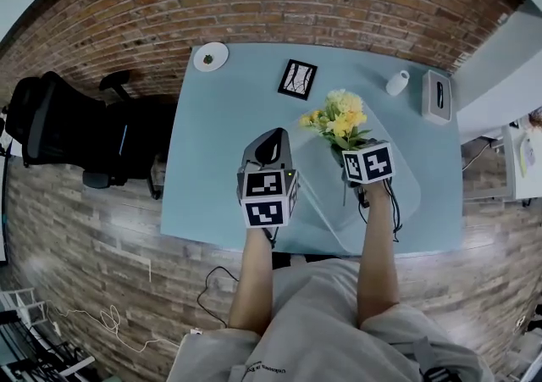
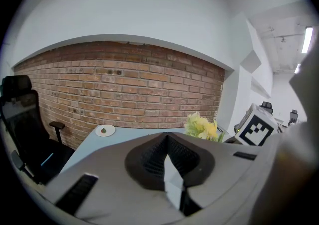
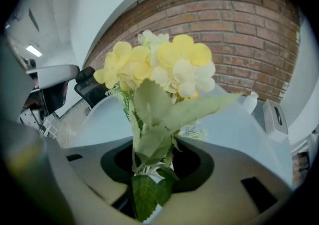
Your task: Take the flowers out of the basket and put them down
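**Flowers gripped above the table**

My right gripper [image 3: 147, 197] is clamped on the stems of the yellow flowers [image 3: 164, 67], holding them upright over the blue table [image 1: 224, 118]. My left gripper [image 2: 174, 189], jaws together and empty, hangs over the table's near side.

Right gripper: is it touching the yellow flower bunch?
Touching. The right gripper view shows the stems and leaves of the yellow flower bunch running down into the right gripper, pinched there; the head view shows the bunch held above the table.
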A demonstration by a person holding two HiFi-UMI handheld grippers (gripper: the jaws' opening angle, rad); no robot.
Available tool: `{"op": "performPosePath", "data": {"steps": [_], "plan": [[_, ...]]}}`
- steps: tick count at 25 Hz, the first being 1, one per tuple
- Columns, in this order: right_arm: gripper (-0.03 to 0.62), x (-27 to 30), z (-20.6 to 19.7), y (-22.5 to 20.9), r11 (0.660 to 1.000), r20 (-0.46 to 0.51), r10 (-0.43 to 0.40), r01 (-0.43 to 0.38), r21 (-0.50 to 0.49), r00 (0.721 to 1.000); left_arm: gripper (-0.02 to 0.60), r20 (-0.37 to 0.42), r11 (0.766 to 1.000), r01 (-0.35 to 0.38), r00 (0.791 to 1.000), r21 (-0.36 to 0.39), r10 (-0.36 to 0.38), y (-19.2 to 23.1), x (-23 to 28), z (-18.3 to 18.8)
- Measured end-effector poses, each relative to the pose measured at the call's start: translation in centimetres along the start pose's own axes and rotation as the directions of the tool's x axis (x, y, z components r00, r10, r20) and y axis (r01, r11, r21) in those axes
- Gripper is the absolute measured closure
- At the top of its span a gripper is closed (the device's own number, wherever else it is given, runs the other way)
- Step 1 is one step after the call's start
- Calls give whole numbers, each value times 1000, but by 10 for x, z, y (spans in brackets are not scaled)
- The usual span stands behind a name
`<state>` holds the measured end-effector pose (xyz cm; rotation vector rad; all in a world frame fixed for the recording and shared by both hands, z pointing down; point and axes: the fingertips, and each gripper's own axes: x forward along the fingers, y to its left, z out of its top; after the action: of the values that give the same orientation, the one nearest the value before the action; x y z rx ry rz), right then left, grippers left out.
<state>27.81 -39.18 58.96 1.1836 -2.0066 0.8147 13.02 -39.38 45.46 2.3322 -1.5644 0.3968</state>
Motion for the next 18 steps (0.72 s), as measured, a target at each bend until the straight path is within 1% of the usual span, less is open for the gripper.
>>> {"op": "performPosePath", "data": {"steps": [3, 8, 11, 13, 14, 16, 18], "plan": [[414, -15, 19, 7, 1000, 47, 1, -1, -12, 999, 560, 16, 1000, -10, 1000, 5, 10, 9, -8, 6], [414, -35, 52, 29, 999, 152, 47, -45, -18, 987, 560, 30, 999, -35, 999, -4, 35, 31, -22, 10], [413, -39, 71, 53, 992, 215, 123, -118, -33, 969, 560, 37, 999, -46, 998, -22, 47, 46, -30, 10], [413, -41, 84, 69, 983, 244, 184, -180, -36, 952, 560, 56, 998, -49, 997, -41, 51, 54, -37, 14], [413, -44, 91, 75, 979, 257, 202, -199, -39, 945, 560, 69, 997, -53, 996, -50, 56, 59, -42, 16], [413, -51, 106, 87, 976, 285, 216, -208, -56, 934, 560, 89, 996, -73, 993, -55, 78, 70, -52, 19], [413, -58, 120, 102, 976, 314, 216, -201, -78, 925, 560, 95, 994, -96, 990, -61, 101, 85, -62, 16]]}}
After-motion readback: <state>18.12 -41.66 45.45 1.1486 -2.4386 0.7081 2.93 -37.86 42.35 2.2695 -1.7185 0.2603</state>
